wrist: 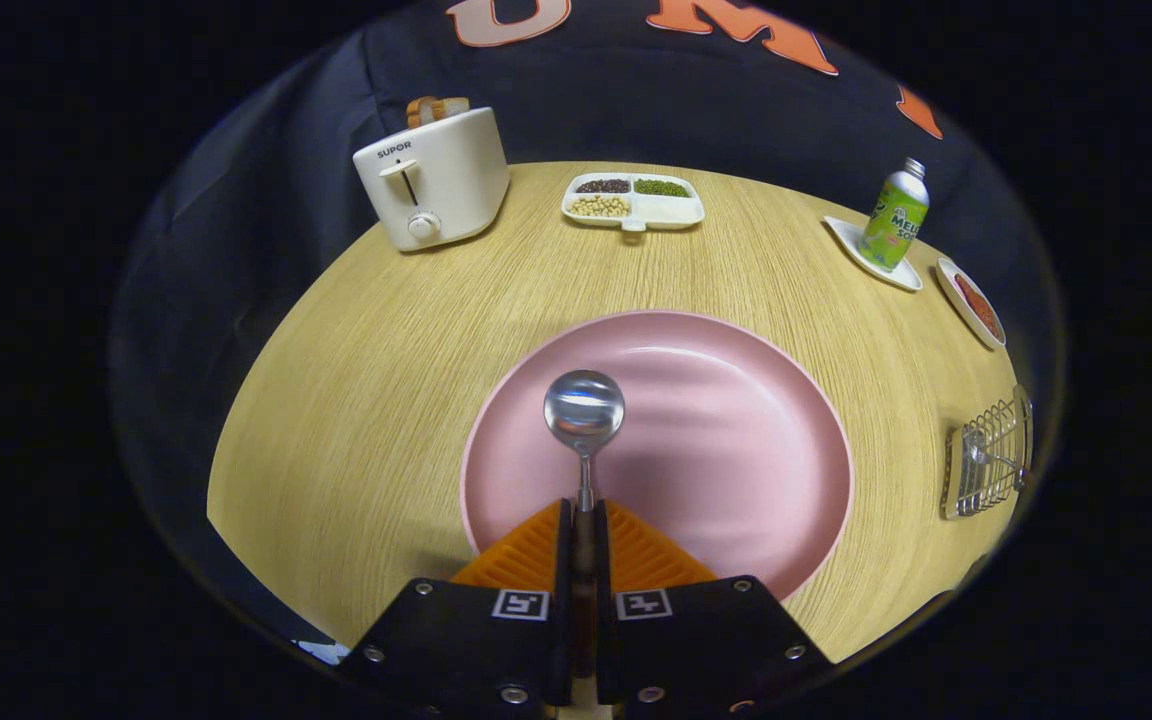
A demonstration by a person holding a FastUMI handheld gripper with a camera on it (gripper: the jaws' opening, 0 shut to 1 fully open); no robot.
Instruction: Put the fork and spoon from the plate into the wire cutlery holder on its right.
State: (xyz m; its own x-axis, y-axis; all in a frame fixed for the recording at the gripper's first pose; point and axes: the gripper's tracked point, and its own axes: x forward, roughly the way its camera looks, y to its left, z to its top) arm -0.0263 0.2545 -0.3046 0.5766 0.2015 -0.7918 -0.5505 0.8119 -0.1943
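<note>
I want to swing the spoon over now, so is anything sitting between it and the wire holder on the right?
Nothing visible blocks the way. The hand-held gripper is shut on the spoon over the pink plate, and only bare table lies between the plate and the wire holder, which already holds a utensil.

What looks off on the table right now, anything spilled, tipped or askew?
Nothing looks spilled or damaged. The claw is shut on the spoon handle, bowl over the pink plate. The wire cutlery holder beyond the plate holds a utensil, apparently the fork. The bottle and toaster stand upright.
</note>
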